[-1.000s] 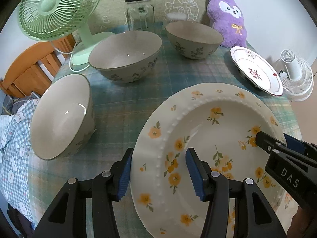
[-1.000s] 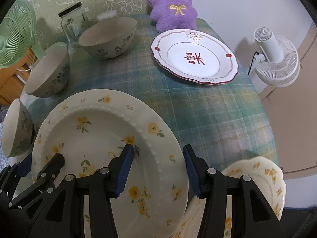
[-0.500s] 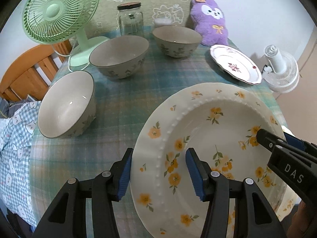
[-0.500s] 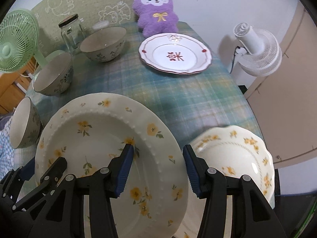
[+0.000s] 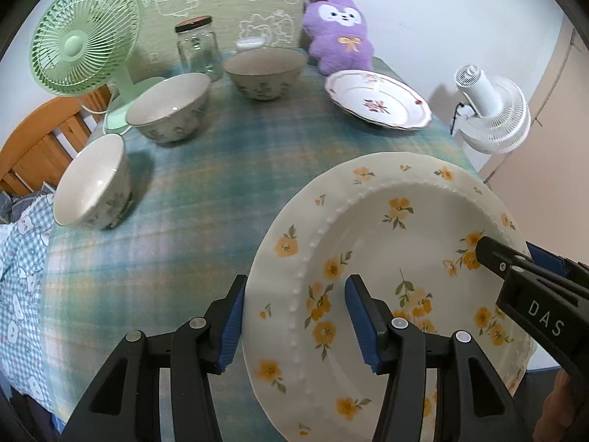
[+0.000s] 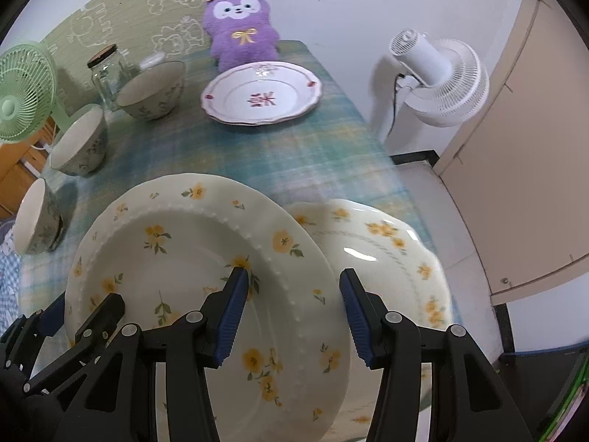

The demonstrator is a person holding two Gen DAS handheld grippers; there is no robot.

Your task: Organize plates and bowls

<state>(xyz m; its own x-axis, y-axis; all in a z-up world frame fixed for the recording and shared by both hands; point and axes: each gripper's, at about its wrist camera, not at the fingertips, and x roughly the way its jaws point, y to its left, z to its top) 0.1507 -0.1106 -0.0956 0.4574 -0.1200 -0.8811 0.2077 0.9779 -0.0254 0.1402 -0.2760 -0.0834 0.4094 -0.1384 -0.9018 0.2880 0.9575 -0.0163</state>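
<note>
I have both tongs on one big yellow-flowered plate (image 5: 386, 258): the left tongs (image 5: 294, 316) straddle its left rim, one blue pad under the edge and one on the face, and the right tongs (image 6: 289, 313) straddle the opposite rim the same way, so each pair is pinching the plate between its pads. The plate rides tilted above the near right part of the tabletop (image 5: 228, 169), clear of the plaid cloth. In the right wrist view its right edge overlaps a second yellow-flowered plate (image 6: 390, 258) with a scalloped rim, which lies at the near right corner, close to the tabletop edge. I cannot tell whether the two plates touch. A red-trimmed plate (image 6: 263, 94) sits far right, near the right edge and just before a purple plush toy (image 6: 241, 24). Three bowls (image 5: 169, 107) line the left and far side, the nearest one close to the left edge. A green fan (image 5: 83, 37) and a glass jar (image 5: 198, 49) stand at the far left. The middle of the cloth is open between bowls and plates. A white fan (image 6: 438, 77) stands off the right edge, beside a beige door (image 6: 515, 147).
</note>
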